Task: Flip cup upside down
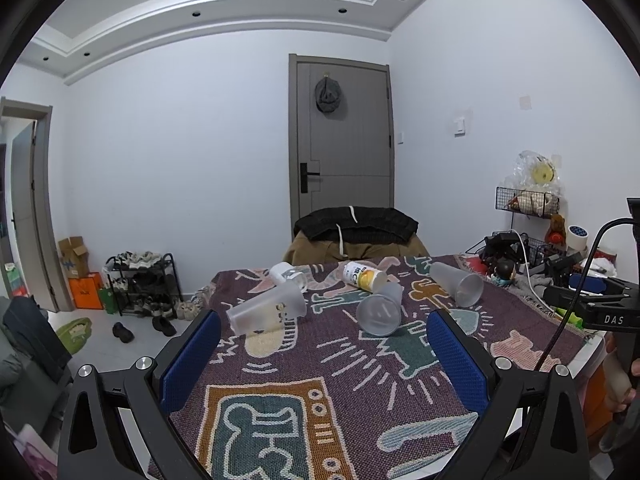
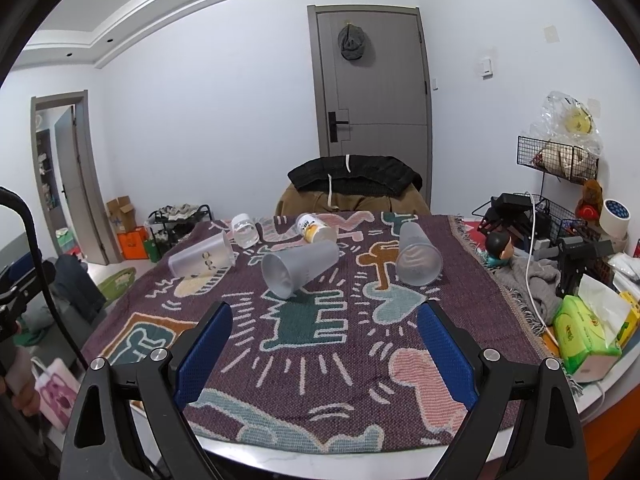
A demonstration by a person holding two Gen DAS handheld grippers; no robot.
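Three frosted plastic cups lie on their sides on the patterned cloth. The left cup (image 1: 266, 307) (image 2: 202, 259) has a small print on it. The middle cup (image 1: 380, 309) (image 2: 298, 266) has its mouth turned toward me. The right cup (image 1: 458, 283) (image 2: 418, 254) lies near the cloth's right side. My left gripper (image 1: 324, 354) is open and empty above the near part of the cloth. My right gripper (image 2: 324, 346) is open and empty, short of the middle and right cups.
A yellow-white bottle (image 1: 365, 276) (image 2: 314, 228) and a clear jar (image 1: 289, 276) (image 2: 245, 231) lie at the cloth's far end. A chair with dark clothes (image 1: 356, 226) stands behind. Clutter, wire racks and a green tissue pack (image 2: 586, 334) fill the right side.
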